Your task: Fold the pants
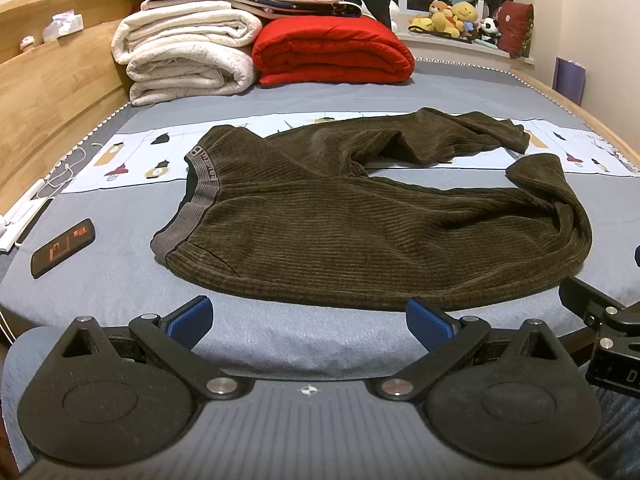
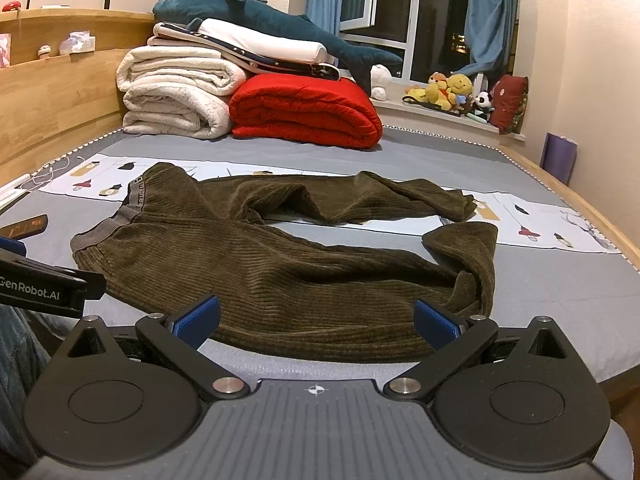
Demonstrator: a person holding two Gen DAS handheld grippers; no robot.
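Dark olive corduroy pants (image 1: 340, 232) (image 2: 288, 264) lie spread on the grey bed sheet (image 1: 112, 280), waistband (image 1: 200, 196) at the left, both legs running right and rumpled, the near leg's cuff (image 1: 536, 172) folded back. My left gripper (image 1: 310, 320) hovers open at the bed's near edge, just short of the pants' near hem, nothing between its blue pads (image 1: 192, 320). My right gripper (image 2: 318, 322) is open too, over the near hem further right, and it shows at the right edge of the left wrist view.
A phone (image 1: 62, 248) lies on the sheet left of the waistband, with white cables (image 1: 64, 172) beyond. Folded white blankets (image 1: 188, 56), a red quilt (image 1: 332, 48) and a plush shark (image 2: 260, 16) are stacked at the back. A wooden headboard (image 1: 52, 92) runs along the left.
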